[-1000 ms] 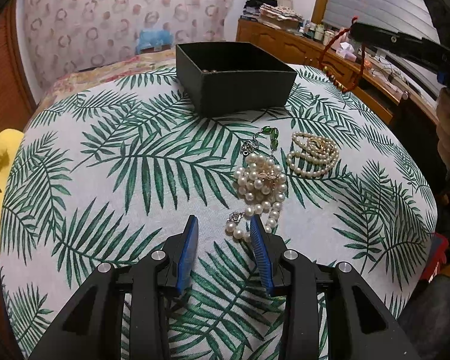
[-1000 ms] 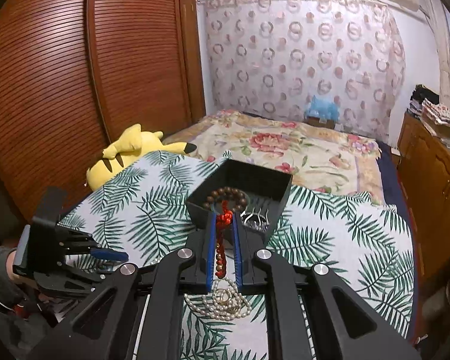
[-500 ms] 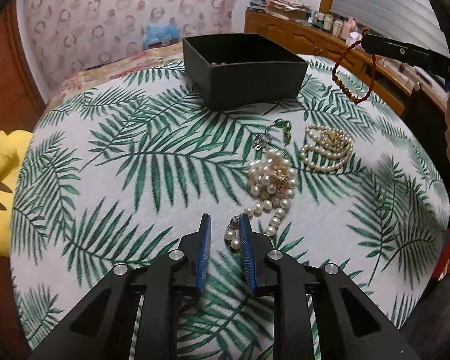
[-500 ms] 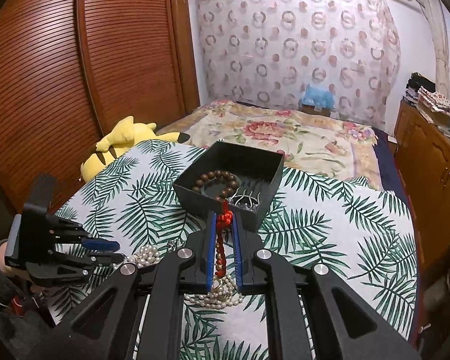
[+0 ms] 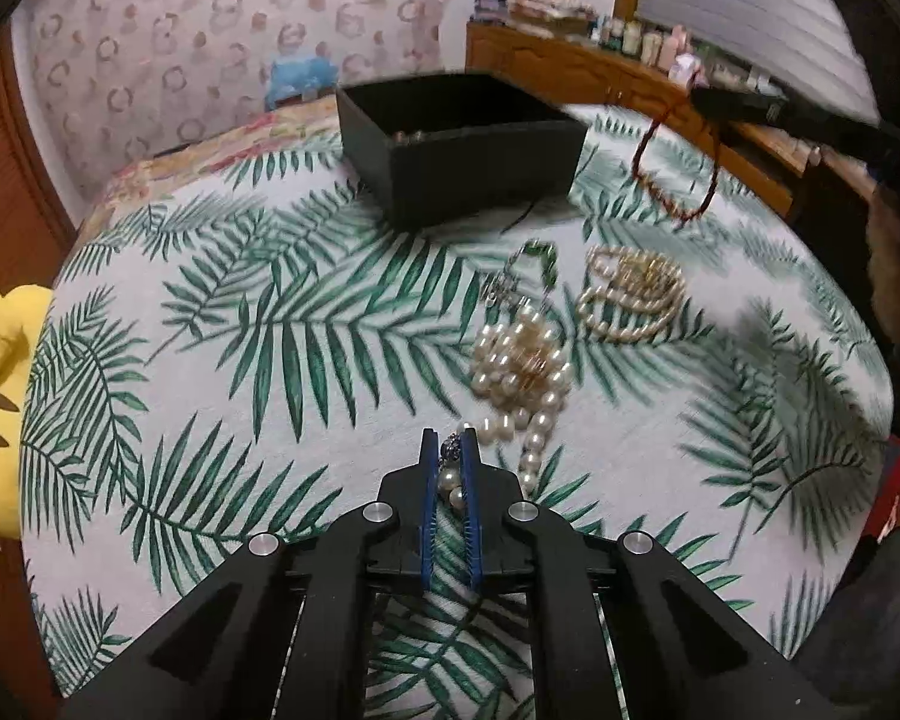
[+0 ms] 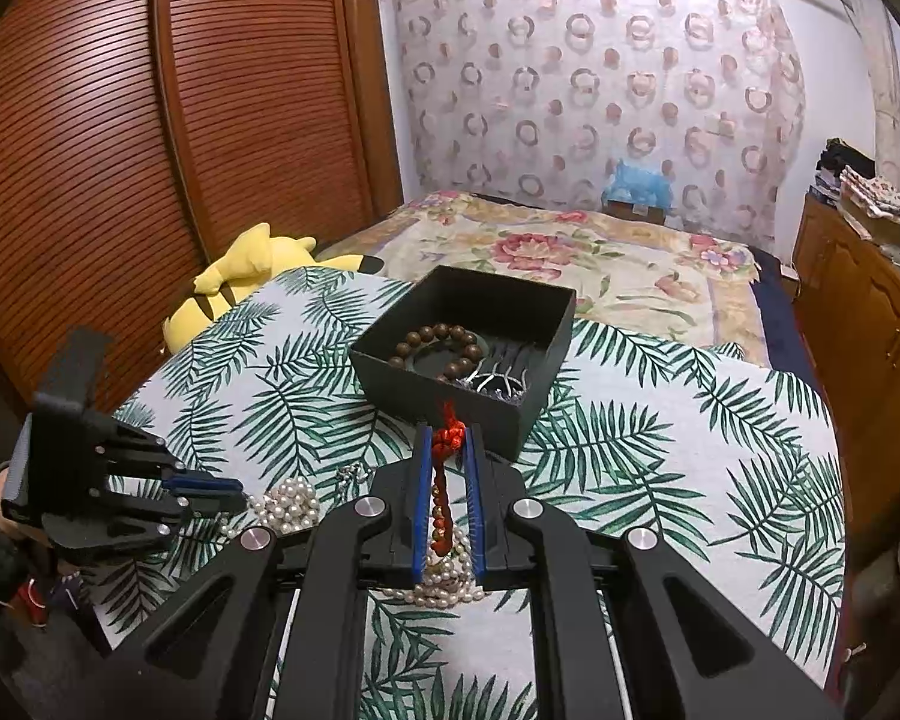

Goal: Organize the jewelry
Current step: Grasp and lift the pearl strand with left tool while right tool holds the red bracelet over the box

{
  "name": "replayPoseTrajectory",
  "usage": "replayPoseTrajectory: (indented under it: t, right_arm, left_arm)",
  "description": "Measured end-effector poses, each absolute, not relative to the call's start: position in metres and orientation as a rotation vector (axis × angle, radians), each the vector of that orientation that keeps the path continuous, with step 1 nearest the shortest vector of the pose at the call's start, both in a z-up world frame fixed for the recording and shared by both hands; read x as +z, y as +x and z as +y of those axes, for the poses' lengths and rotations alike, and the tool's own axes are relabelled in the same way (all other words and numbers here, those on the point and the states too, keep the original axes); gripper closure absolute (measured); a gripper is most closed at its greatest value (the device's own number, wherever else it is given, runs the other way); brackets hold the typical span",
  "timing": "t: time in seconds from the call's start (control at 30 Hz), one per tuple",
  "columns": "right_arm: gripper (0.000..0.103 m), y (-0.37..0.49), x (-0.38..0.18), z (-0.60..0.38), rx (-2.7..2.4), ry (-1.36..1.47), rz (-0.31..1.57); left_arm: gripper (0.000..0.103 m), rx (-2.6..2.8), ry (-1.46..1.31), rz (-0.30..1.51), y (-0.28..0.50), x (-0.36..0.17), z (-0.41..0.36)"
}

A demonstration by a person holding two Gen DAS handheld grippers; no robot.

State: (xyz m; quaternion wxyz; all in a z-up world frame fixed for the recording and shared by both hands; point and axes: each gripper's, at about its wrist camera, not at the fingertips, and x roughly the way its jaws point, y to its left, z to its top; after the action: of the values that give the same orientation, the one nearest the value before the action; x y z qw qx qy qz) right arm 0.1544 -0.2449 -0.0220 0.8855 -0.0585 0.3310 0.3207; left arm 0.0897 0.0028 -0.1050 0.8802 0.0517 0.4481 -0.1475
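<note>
Stowed: black box [image 6: 468, 354] at the far side of the surface [image 5: 210, 360] already held a brown bead bracelet [image 6: 438, 348] and silver pieces.

In transit: red bead bracelet [image 5: 678, 180] hung clamped in the right tongs [image 6: 448, 480], just short of the box.

Being lifted: large pearl strand [image 5: 522, 366], one end clenched in the left tongs [image 5: 450, 474].

Outstanding: small pearl strand [image 5: 630, 294] and green-stone chain [image 5: 528, 270], both loose on the surface.

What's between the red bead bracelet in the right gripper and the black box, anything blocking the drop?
Nothing visible. The right gripper is shut on the red bead bracelet, which hangs in the air just short of the black box. The box is open-topped, with a brown bead bracelet and a silver piece inside. The pearls lie on the table below, off that path.
</note>
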Motion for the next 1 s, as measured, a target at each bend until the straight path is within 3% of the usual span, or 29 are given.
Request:
replayPoseTrajectory:
  t: [1.0]
  right_arm:
    - [0.091, 0.179, 0.002, -0.237, 0.689, -0.122, 0.638]
  left_arm:
    - [0.097, -0.361, 0.070, 0.522, 0.115, 0.064, -0.008]
